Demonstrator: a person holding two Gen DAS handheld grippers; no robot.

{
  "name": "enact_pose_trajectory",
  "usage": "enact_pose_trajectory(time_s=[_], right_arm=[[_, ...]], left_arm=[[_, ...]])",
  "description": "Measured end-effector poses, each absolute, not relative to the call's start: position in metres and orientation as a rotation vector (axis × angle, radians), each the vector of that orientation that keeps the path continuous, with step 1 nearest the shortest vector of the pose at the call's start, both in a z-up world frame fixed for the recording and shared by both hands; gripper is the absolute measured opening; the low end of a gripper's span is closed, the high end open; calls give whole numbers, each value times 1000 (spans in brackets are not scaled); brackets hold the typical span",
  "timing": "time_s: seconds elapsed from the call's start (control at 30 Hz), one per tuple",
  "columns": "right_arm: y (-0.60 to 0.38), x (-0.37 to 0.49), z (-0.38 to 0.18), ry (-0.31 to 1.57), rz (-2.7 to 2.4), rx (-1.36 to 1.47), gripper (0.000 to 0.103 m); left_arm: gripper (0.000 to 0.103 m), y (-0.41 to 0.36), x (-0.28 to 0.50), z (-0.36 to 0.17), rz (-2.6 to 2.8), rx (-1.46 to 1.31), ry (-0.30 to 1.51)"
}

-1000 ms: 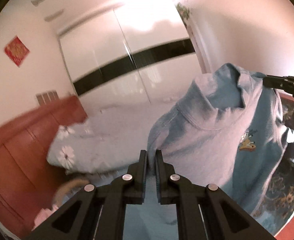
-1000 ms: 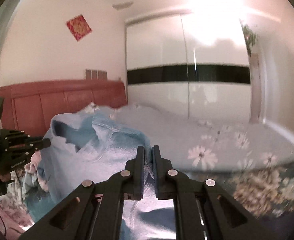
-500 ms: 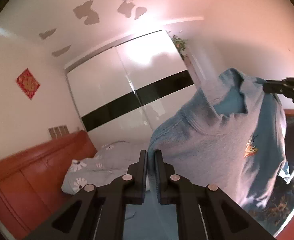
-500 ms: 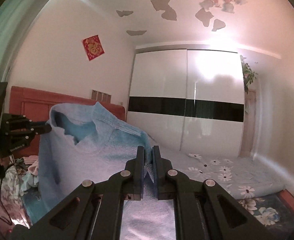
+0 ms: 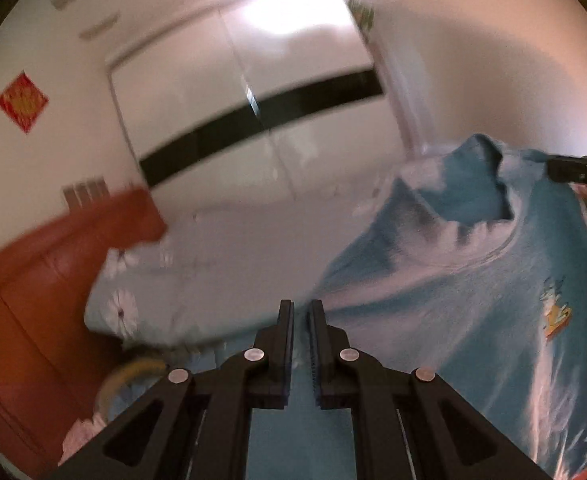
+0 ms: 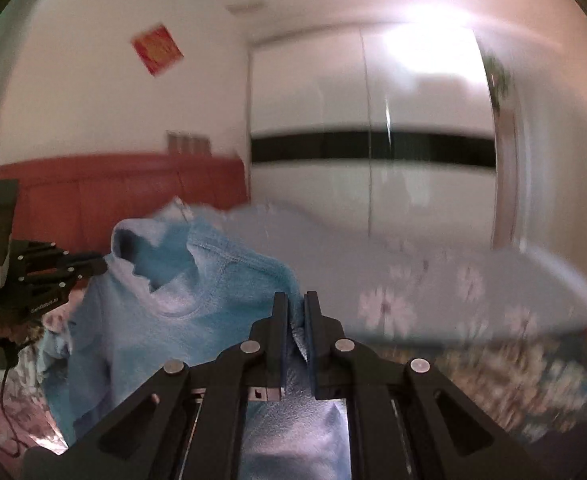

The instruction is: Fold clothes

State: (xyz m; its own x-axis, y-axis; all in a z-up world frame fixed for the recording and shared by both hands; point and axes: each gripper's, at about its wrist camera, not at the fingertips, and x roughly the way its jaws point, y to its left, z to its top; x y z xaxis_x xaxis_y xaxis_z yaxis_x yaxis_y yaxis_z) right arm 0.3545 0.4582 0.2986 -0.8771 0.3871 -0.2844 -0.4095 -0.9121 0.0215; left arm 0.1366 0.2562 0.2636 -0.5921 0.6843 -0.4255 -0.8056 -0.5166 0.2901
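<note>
A light blue sweatshirt (image 5: 473,280) with a small cartoon patch (image 5: 555,312) on its chest hangs spread in the air between my two grippers. My left gripper (image 5: 302,310) is shut on one shoulder edge of it. My right gripper (image 6: 295,304) is shut on the other shoulder edge, and the sweatshirt (image 6: 165,320) falls away to its left. The right gripper (image 5: 573,168) shows at the far right of the left wrist view, and the left gripper (image 6: 93,268) at the far left of the right wrist view. The neck opening (image 6: 153,256) faces up. Both views are blurred.
A bed with a grey flowered quilt (image 6: 433,280) lies below, against a red-brown headboard (image 5: 53,280). A white wardrobe with a black band (image 6: 373,148) fills the far wall. A heap of pink and flowered clothes (image 6: 21,380) lies at the left. A dark flowered cover (image 6: 513,380) lies lower right.
Both grippers have dropped and tipped down with the sweatshirt since half a second ago; the bed fills the views again where the ceiling showed. Both stay shut on the shoulders.
</note>
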Motion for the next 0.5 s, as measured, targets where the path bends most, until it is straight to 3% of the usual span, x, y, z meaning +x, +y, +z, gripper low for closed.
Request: enact_pose_trajectory(time_s=[0.3,0.5], right_arm=[[551,263,170,290,2494,-763,5],[597,244,108,483,2406,-932,5]], left_arm=[[3,327,43,137,2030,-739,556],[6,355,33,76,1857,-934,478]])
